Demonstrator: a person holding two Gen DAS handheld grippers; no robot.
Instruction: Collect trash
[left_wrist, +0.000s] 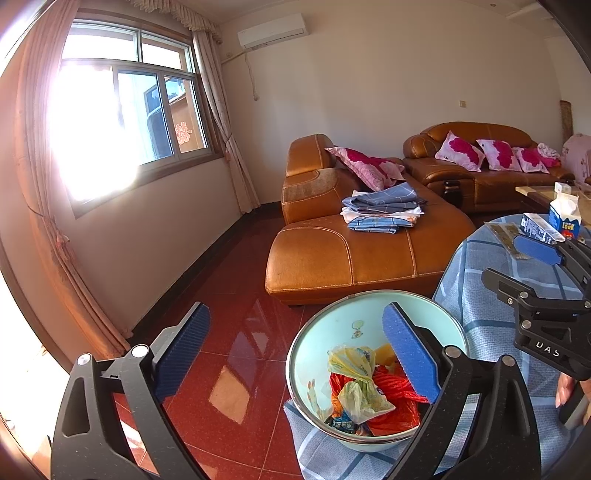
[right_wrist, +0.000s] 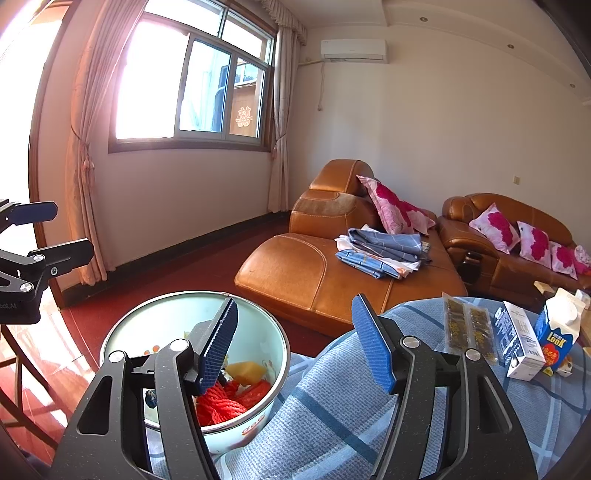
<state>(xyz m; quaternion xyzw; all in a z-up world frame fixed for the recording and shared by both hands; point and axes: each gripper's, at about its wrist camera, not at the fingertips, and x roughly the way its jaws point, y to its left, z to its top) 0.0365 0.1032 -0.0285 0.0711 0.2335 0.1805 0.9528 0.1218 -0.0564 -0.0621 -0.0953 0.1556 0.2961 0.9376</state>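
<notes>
Checked tablecloth (right_wrist: 332, 406) edge carries the trash bowl (left_wrist: 310, 369), both grippers' fingers (left_wrist: 410, 354) spread, empty

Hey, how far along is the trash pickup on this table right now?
Partly done. The bowl already holds crumpled wrappers and red netting. Nothing is in hand: the left gripper and right gripper are both open and empty. Still on the tablecloth: two snack packets, a white box and a blue carton.

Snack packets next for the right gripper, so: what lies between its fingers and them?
Only bare checked tablecloth before the snack packets, as the right wrist view shows.
</notes>
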